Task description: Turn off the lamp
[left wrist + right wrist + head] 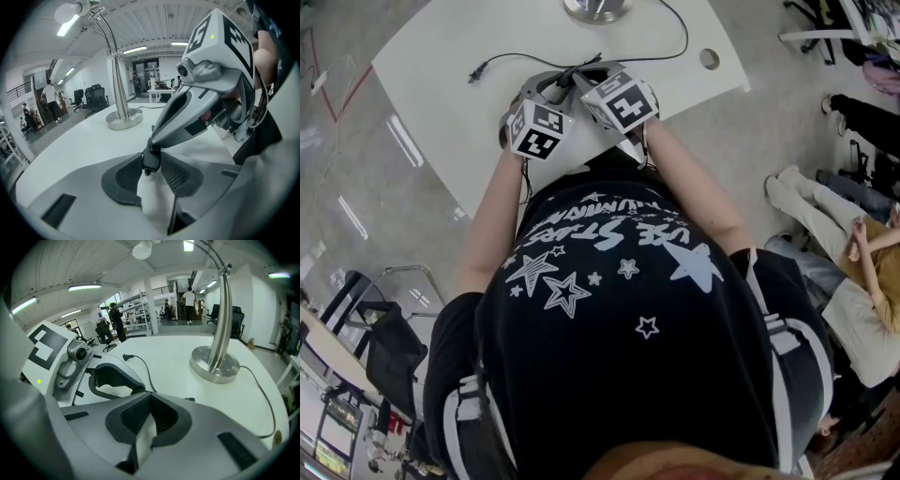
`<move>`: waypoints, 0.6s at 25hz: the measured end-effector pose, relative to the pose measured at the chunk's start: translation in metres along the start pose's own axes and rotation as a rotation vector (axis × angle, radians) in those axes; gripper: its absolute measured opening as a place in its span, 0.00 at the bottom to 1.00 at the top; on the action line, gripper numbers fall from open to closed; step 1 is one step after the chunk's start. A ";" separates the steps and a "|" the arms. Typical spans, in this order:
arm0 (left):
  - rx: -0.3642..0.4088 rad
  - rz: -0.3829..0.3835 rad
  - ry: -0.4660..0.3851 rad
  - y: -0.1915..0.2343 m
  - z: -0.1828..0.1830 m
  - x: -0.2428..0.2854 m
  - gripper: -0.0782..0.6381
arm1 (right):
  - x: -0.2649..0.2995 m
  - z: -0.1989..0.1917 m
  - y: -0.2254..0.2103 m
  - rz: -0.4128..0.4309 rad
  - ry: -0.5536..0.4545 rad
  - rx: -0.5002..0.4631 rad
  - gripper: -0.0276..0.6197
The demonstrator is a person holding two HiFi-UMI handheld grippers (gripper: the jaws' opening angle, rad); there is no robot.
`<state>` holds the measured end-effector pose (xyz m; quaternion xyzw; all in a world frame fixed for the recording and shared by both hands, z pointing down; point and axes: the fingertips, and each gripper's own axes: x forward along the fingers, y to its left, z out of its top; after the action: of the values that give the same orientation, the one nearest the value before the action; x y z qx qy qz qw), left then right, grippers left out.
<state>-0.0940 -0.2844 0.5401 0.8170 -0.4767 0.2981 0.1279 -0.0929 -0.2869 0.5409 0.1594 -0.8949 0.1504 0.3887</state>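
Observation:
The lamp's round metal base (595, 9) (124, 118) (214, 364) stands at the table's far side, its curved stem rising to a white bulb (70, 11). Its black cord (675, 42) runs forward to a small black cord switch (150, 159) near the front edge. My left gripper (151, 165) (555, 84) has its pads against both sides of that switch. My right gripper (151, 398) (583, 77) comes in from the right, tips meeting on the same piece, with the cord (145, 371) leading out of them. The loose plug (474, 75) (125, 356) lies on the table.
The white table (441, 56) has a round cable hole (709, 58) at its right corner. A person (853, 281) sits on the floor to the right. Office chairs (93, 96) and people stand in the room beyond the table.

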 end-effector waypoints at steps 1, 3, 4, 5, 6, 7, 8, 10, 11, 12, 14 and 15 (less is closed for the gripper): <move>-0.007 -0.001 -0.003 0.001 -0.001 0.000 0.30 | 0.001 0.000 -0.001 -0.001 -0.009 0.013 0.05; -0.018 -0.002 -0.007 0.001 -0.002 0.000 0.30 | 0.001 -0.002 -0.001 -0.002 -0.018 0.040 0.05; -0.021 -0.002 -0.007 0.002 -0.003 -0.001 0.30 | 0.000 -0.003 0.000 -0.004 -0.022 0.051 0.05; -0.022 -0.003 -0.006 0.002 -0.004 -0.001 0.30 | -0.002 -0.003 0.000 -0.008 -0.029 0.060 0.05; -0.021 -0.004 -0.006 0.002 -0.004 -0.002 0.30 | -0.005 -0.002 0.000 -0.013 -0.038 0.068 0.05; -0.018 -0.007 -0.006 0.002 -0.004 -0.002 0.30 | -0.008 -0.002 0.000 -0.019 -0.046 0.076 0.05; -0.013 -0.011 -0.007 0.001 -0.005 -0.003 0.30 | -0.011 -0.002 0.000 -0.025 -0.054 0.083 0.05; 0.003 -0.019 -0.009 -0.001 -0.005 -0.007 0.30 | -0.016 -0.005 -0.001 -0.040 -0.066 0.102 0.05; 0.011 -0.019 -0.011 -0.002 -0.006 -0.009 0.30 | -0.019 -0.007 -0.001 -0.048 -0.070 0.112 0.05; 0.017 -0.016 -0.017 -0.002 -0.005 -0.012 0.30 | -0.023 -0.009 -0.001 -0.056 -0.075 0.124 0.05; 0.024 -0.006 -0.035 -0.002 -0.003 -0.019 0.30 | -0.030 -0.013 0.001 -0.072 -0.086 0.146 0.05; 0.028 0.000 -0.047 -0.002 -0.002 -0.023 0.30 | -0.033 -0.015 0.002 -0.081 -0.092 0.156 0.05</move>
<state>-0.1017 -0.2667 0.5279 0.8256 -0.4754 0.2851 0.1053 -0.0625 -0.2733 0.5259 0.2319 -0.8903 0.1965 0.3392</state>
